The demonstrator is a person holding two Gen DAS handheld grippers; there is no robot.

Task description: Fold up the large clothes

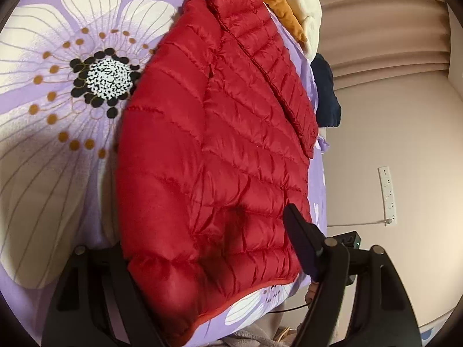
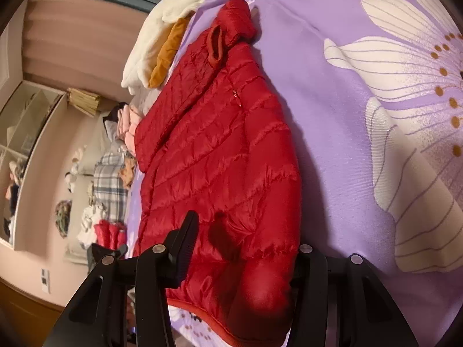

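Note:
A red quilted puffer jacket (image 1: 208, 150) lies on a purple bedspread with large white flowers (image 1: 58, 101). In the left wrist view my left gripper (image 1: 208, 260) stands wide open around the jacket's near hem; one black finger (image 1: 301, 240) rests on the fabric at right, the other is hidden under the jacket at left. In the right wrist view the same jacket (image 2: 220, 156) lies with a sleeve folded over it. My right gripper (image 2: 246, 257) is also wide open astride the near corner, one finger (image 2: 185, 243) on top at left, the other hidden at right.
A cream fleece (image 1: 301, 0), an orange garment (image 1: 283, 8) and a dark blue one (image 1: 327, 92) lie at the bed's far end. A wall power strip (image 1: 387, 193) is at right. The right wrist view shows a clothes pile (image 2: 115, 173) and shelves (image 2: 29, 144) at left.

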